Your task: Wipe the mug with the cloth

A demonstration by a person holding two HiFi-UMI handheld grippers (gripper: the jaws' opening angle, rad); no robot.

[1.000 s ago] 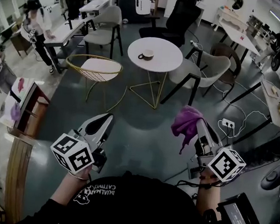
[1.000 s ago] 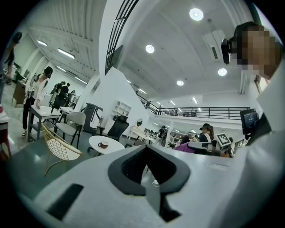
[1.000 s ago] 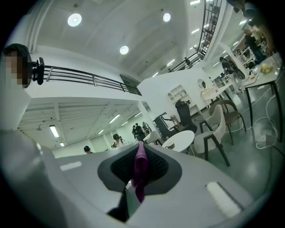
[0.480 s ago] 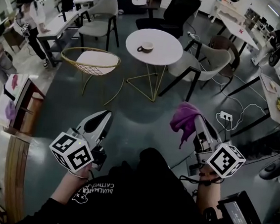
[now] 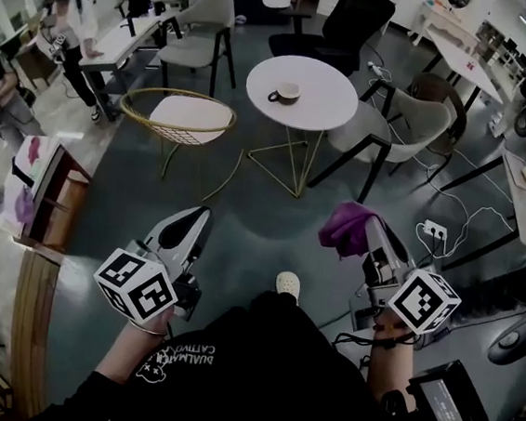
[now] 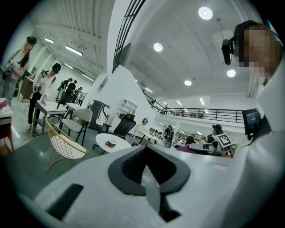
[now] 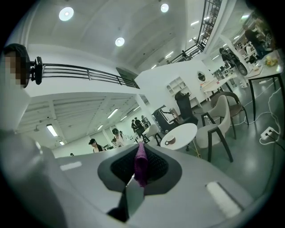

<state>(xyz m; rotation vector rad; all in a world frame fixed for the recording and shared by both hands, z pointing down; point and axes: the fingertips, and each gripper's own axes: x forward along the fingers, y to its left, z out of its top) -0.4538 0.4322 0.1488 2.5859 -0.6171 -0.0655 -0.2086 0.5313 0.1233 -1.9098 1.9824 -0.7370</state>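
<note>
Ahead of me a round white table (image 5: 326, 99) stands on the dark grey floor (image 5: 241, 240). A gold wire chair (image 5: 179, 121) is on its left and a grey chair (image 5: 399, 116) on its right. Round ceiling lights (image 6: 205, 12) shine overhead.

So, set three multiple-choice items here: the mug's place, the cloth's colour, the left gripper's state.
1. Where is the white mug? A on the round white table; B on a window sill; C on a bookshelf.
2. What colour is the crumpled cloth in the right gripper? A green; B purple; C yellow.
3. The left gripper is: A shut, empty; B wide open; C gripping a spoon.
Key: 1 A, it stands on the tabletop; 2 B, purple folds hang at the jaws; 3 A, jaws meet, nothing between.
</note>
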